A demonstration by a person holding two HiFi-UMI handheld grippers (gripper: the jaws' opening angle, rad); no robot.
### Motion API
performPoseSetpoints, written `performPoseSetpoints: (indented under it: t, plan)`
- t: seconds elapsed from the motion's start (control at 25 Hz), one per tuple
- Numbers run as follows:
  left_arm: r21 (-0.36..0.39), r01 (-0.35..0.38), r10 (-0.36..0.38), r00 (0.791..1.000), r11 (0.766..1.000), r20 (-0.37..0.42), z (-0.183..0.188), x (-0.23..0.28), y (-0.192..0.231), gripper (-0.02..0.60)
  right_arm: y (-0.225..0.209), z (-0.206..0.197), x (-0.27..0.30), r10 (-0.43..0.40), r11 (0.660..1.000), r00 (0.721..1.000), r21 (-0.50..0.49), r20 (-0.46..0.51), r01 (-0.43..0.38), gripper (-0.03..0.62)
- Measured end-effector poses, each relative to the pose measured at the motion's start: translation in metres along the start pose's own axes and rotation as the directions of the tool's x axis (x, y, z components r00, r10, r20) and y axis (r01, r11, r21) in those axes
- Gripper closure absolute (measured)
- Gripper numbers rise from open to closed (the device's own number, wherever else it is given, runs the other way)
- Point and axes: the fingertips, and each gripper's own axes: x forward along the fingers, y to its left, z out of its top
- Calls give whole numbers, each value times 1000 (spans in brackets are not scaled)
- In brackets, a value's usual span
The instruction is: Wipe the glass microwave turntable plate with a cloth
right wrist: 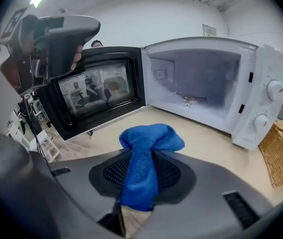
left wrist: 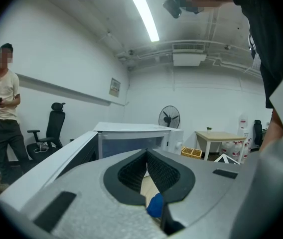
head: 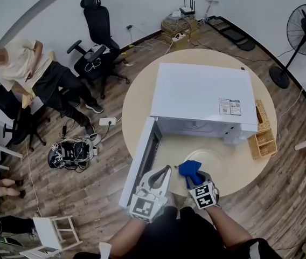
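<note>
Blue cloth (right wrist: 151, 138) is pinched between the jaws of the right gripper (right wrist: 140, 158), its bunched end sticking out past the tips, over the near-left edge of the glass turntable plate (head: 221, 163); whether cloth and plate touch cannot be made out. The plate lies flat on the round wooden table (head: 142, 93), in front of the white microwave (head: 201, 96), whose door (head: 141, 163) stands open. The left gripper (head: 167, 169) has its jaws pressed together at the tips with nothing between them, just left of the cloth.

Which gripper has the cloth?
The right gripper, shut on the blue cloth. The left gripper is shut with nothing between its jaws.
</note>
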Motion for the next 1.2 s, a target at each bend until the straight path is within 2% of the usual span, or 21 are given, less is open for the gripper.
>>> performPoseSetpoints:
  t: [0.2, 0.36, 0.56, 0.8, 1.08, 1.2]
  plan:
    - [-10, -13, 13, 1000, 1000, 15, 7, -4, 1, 575, 14, -21, 15, 74, 997, 990, -23, -118, -77, 488]
    - [8, 0, 0, 1000, 1000, 16, 7, -5, 0, 575, 19, -33, 23, 80, 995, 980, -39, -184, -89, 489]
    - [-14, 6, -6, 1000, 1000, 16, 7, -5, -2, 575, 19, -32, 23, 75, 996, 980, -29, -186, -82, 490]
    - [-6, 18, -18, 1000, 1000, 25, 8, -1, -4, 575, 19, -33, 21, 59, 997, 980, -45, -192, -69, 493]
    - [-29, 24, -24, 1000, 999, 16, 6, -1, -7, 575, 5, -47, 6, 9, 999, 981, -38, -195, -16, 493]
    - [-14, 33, -33, 999, 999, 14, 4, 0, -8, 575, -3, -54, -2, -18, 999, 979, -37, -205, 10, 493]
